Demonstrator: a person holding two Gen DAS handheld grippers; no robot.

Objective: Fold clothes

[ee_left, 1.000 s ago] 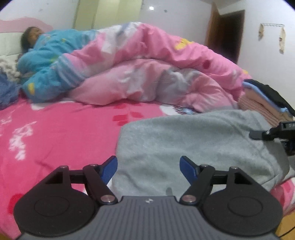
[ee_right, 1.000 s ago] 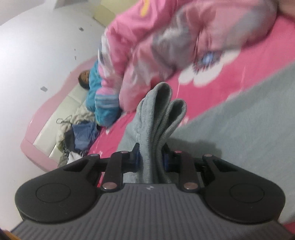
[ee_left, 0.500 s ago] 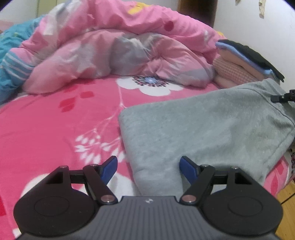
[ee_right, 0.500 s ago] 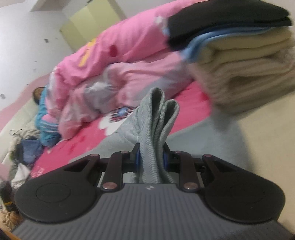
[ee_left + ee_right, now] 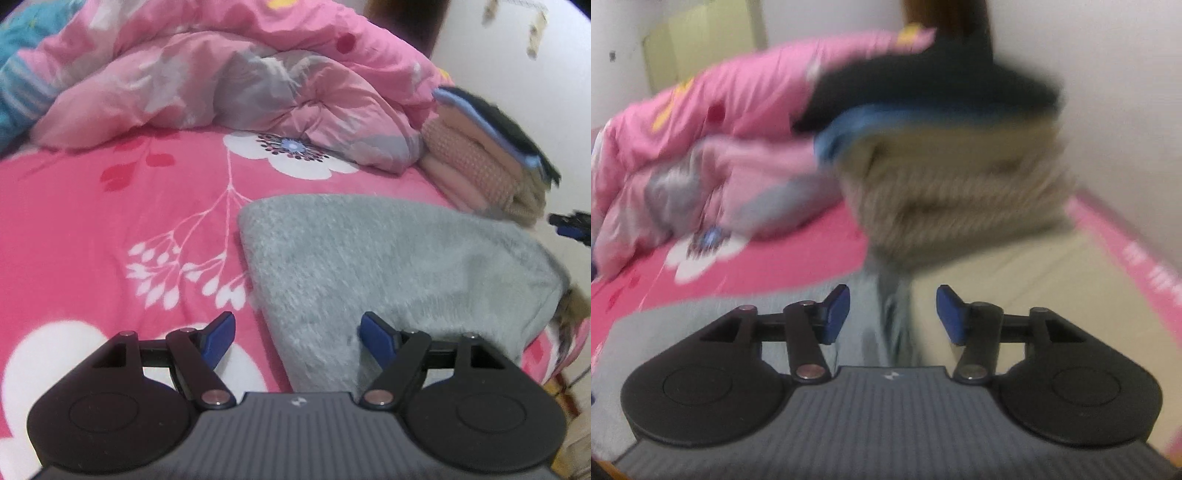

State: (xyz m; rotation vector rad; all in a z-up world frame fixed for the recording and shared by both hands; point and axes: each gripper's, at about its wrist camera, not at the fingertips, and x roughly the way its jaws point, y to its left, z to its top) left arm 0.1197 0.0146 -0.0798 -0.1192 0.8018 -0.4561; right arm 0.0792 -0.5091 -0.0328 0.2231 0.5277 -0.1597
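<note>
A fuzzy grey garment (image 5: 399, 266) lay folded on the pink floral sheet (image 5: 110, 229), both grippers (image 5: 297, 332) (image 5: 893, 314) gaping empty over it, while only the right view showed bare beige mattress (image 5: 1027, 288).

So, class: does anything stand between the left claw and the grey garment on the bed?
Nothing visible does. The open left claw hovers right over the near edge of the grey garment, which lies flat on the pink bedsheet.
</note>
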